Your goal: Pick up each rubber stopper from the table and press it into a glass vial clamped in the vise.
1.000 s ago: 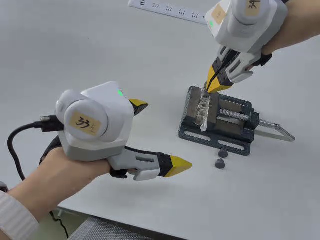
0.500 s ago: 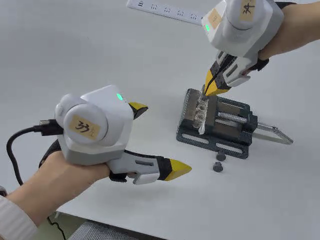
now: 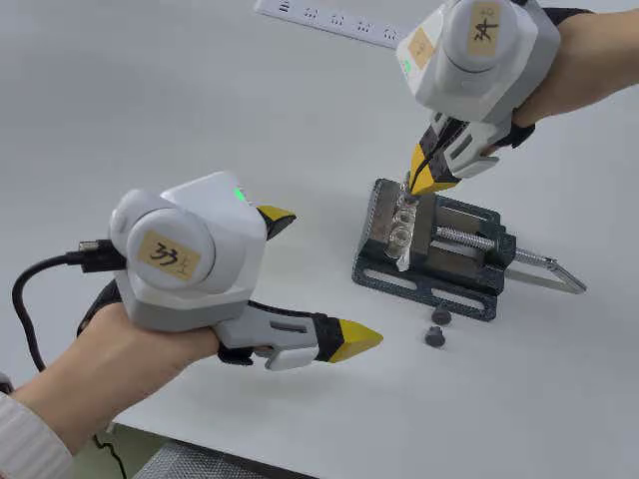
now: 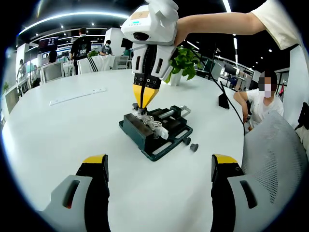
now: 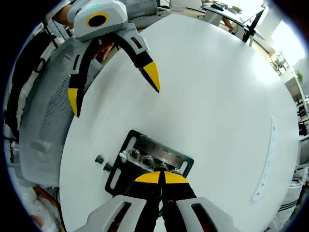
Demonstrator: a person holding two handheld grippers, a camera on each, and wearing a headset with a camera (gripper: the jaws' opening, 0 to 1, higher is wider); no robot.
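A dark vise (image 3: 454,261) (image 4: 145,140) (image 5: 120,169) clamps a row of clear glass vials (image 3: 403,226) (image 4: 155,124) (image 5: 139,156). My right gripper (image 3: 423,186) (image 4: 144,103) (image 5: 161,178) is shut, its yellow tips just over the vial at the far end of the row. A grey cap-like shape sits at that vial's mouth; whether it is a stopper is unclear. Two dark rubber stoppers (image 3: 440,315) (image 3: 433,337) (image 4: 194,147) (image 5: 99,158) lie on the table beside the vise's near edge. My left gripper (image 3: 318,279) (image 4: 159,159) (image 5: 113,92) hovers open and unladen left of the vise.
A white power strip (image 3: 329,20) (image 4: 77,95) (image 5: 268,159) lies at the table's far side. The vise's handle (image 3: 549,265) sticks out to the right. A grey mesh chair (image 4: 275,159) (image 5: 53,111) stands at the table's near edge. A black cable (image 3: 25,289) trails from my left gripper.
My right gripper has lifted slightly off the far vial's mouth, still shut. The left gripper has stayed about where it was, open.
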